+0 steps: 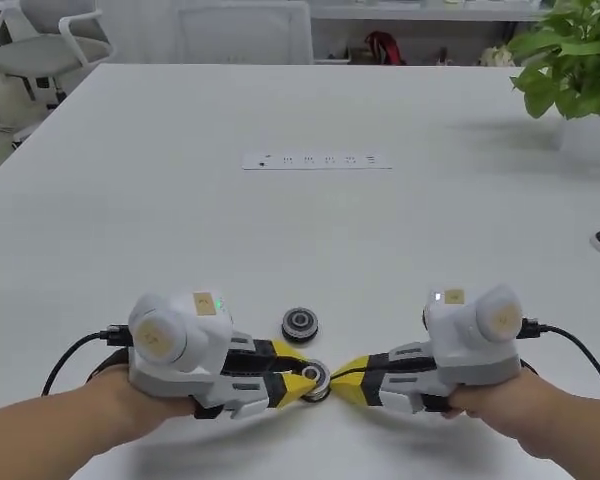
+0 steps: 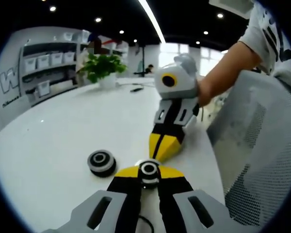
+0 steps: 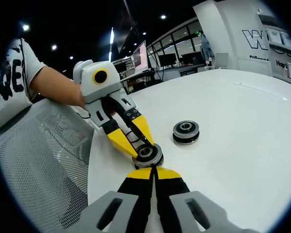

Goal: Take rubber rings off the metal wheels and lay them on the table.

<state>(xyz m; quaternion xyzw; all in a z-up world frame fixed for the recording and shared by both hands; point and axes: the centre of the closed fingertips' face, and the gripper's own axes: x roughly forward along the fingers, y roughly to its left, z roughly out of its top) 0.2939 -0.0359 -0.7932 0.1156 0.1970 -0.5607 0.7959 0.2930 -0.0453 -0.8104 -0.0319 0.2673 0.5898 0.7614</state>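
At left tool (image 2: 149, 173) — wheel (image 3: 148, 154), clamped between tips

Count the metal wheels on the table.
2. One wheel sits clamped in the left tool, the right tool shut at its edge; the second wheel lies free on the table just beyond them.

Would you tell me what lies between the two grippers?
A metal wheel, clamped by the left gripper, just ahead of the right gripper; head view.

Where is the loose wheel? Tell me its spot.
In the head view the loose wheel lies on the table, just beyond and slightly left of where the left tool and right tool meet, apart from the gripped wheel.
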